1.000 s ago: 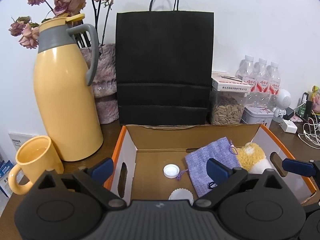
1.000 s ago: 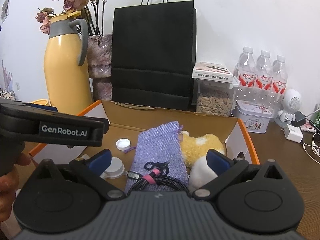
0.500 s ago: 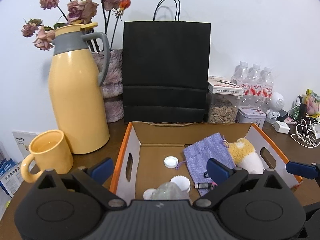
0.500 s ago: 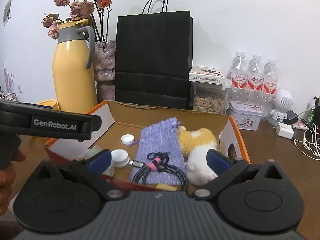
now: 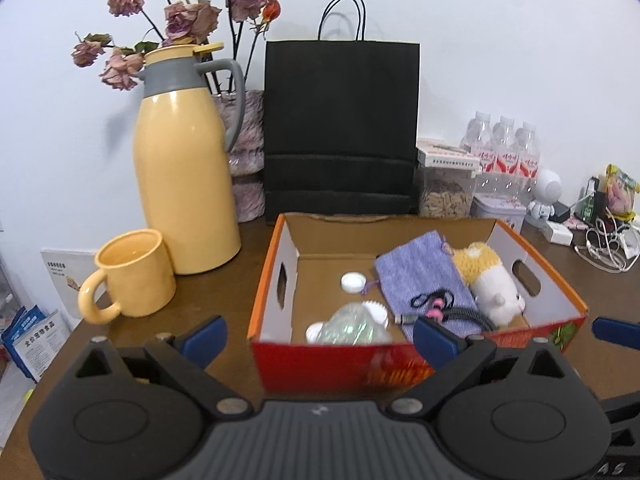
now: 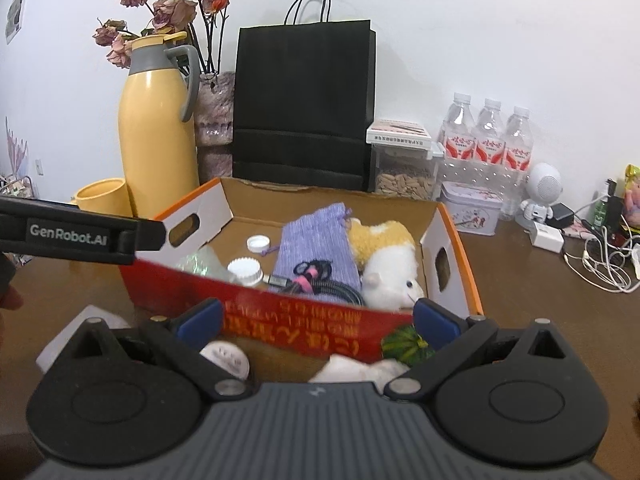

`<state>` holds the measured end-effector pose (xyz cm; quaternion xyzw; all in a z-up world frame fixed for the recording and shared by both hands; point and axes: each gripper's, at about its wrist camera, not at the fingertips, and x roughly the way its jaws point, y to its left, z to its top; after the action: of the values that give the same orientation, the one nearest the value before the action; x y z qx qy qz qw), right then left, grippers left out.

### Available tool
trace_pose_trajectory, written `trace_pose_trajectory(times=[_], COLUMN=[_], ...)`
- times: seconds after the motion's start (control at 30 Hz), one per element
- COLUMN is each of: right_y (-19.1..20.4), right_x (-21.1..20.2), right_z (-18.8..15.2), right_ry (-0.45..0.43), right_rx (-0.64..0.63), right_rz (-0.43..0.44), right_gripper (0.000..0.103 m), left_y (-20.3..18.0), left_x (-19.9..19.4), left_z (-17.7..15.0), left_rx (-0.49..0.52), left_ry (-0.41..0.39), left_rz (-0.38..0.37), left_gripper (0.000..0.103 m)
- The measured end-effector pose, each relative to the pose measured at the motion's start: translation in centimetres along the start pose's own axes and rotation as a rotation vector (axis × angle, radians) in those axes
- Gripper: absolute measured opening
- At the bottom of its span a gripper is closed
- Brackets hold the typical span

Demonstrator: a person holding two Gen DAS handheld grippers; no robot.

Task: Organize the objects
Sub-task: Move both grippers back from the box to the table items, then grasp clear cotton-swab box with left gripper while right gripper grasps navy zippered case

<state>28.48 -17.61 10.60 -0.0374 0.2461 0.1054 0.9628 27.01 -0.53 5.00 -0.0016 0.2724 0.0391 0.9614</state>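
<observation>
An open cardboard box [image 5: 267,276] [image 6: 460,240] with an orange rim and a red front stands on the brown table. Inside lie a purple pouch [image 5: 416,276] [image 6: 312,240], a yellow-white plush toy [image 5: 488,280] [image 6: 384,252], a black cable [image 5: 440,304] [image 6: 316,276] with a pink tie, a white cap [image 5: 353,282] [image 6: 258,243] and a crushed clear bottle [image 5: 352,324] [image 6: 200,264]. My left gripper [image 5: 320,336] hovers open before the box's front wall, holding nothing. My right gripper [image 6: 318,320] is open too, just in front of that wall.
Left of the box stand a yellow jug [image 5: 184,192] and a yellow mug [image 5: 132,276]. Behind it are a black paper bag [image 5: 340,128], a seed jar [image 5: 444,196] and water bottles [image 5: 504,152]. White cables [image 5: 604,248] lie at the right.
Both grippers have pulled back from over the box toward me. The box's red front wall now shows. Both stayed open.
</observation>
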Motion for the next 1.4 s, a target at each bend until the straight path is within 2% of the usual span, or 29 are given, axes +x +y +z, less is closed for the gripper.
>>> trace_pose_trajectory(times=[0.67,1.13,1.2,1.23,1.3,1.33,1.4], right_y=[0.3,-1.3,-1.7,-1.9,-2.6,-2.8,-3.4], right_x=[-4.3,-4.6,-4.4,-4.1,-3.4,-3.1,-2.2], right_z=[-5.5,-6.0,-5.6,-5.3,-4.7,-4.5,-4.1], right_ry=[0.073,0.081,0.074,0.075,0.079,0.082,0.094], right_rx=[-0.015,-0.005,0.006,0.013,0.041,0.053,0.086], right_rz=[-0.032,-0.052,-0.046,-0.042,-0.028,-0.019,-0.011], right_gripper=[0.103,0.103,0.103,0.103,0.103,0.103,0.103], left_y=[2.3,2.4,2.3,2.3,2.4,2.5,2.7], left_x=[-2.3,-0.7,-0.3,0.0,0.3,0.4,0.4], left_z=[-6.6,-8.2,-8.3,-8.4,-8.6,-8.7,-8.8], left_rx=[0.023,0.043,0.042,0.042,0.032,0.021,0.013], left_ry=[0.114,0.183,0.196,0.206,0.218,0.228,0.233], left_rz=[0.056,0.058,0.053,0.05,0.027,0.005,0.002], left_gripper=[0.1,0.1,0.097,0.092,0.079,0.066,0.065])
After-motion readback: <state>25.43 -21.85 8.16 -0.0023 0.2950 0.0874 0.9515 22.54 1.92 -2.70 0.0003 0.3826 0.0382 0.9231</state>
